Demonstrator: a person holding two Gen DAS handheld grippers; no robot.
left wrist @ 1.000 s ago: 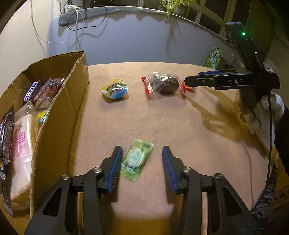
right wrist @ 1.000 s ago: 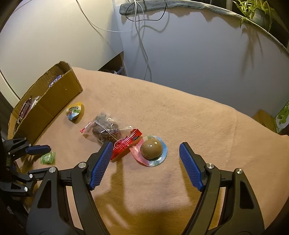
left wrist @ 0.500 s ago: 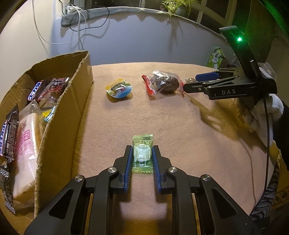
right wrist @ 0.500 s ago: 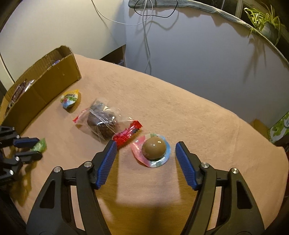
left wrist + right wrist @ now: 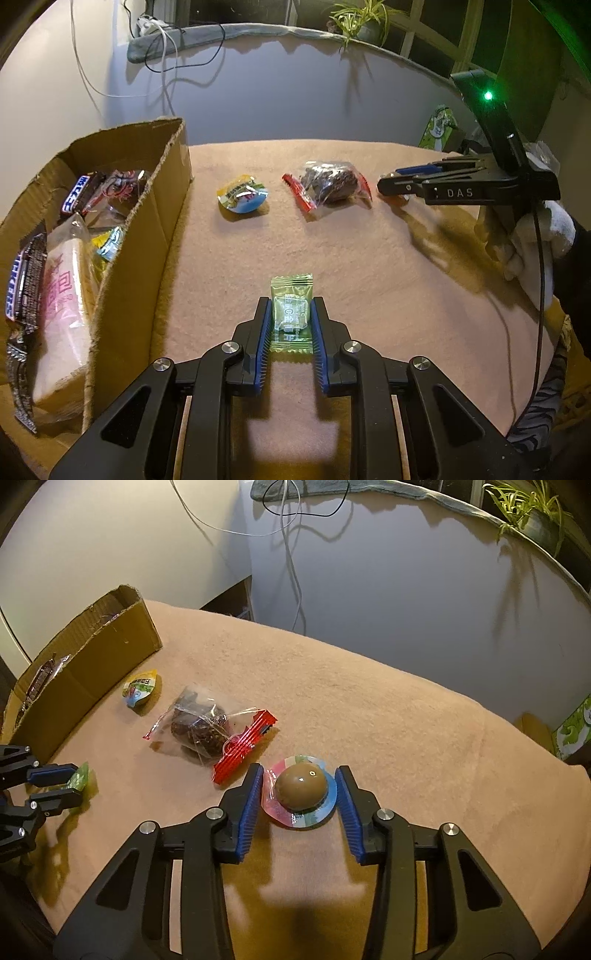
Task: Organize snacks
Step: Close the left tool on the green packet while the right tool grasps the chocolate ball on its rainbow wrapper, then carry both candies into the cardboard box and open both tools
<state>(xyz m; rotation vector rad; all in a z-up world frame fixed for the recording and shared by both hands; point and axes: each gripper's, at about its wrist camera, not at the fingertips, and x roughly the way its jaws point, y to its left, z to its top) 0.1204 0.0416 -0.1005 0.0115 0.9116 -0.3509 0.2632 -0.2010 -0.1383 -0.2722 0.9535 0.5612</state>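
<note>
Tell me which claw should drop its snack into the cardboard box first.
Left. The left claw is already shut on the green candy packet and sits right beside the cardboard box. The right claw only brackets the brown jelly cup, farther from the box.

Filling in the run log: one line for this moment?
left gripper: shut on green candy | right gripper: around brown jelly cup

Our left gripper (image 5: 290, 319) sits low over the table (image 5: 369, 258), its blue pads clamped on the green packet (image 5: 291, 314). Our right gripper (image 5: 300, 794) rests farther along the table, jaws nearly closed around the chocolate cup (image 5: 301, 788), held by our white-gloved right hand (image 5: 535, 251).
</note>
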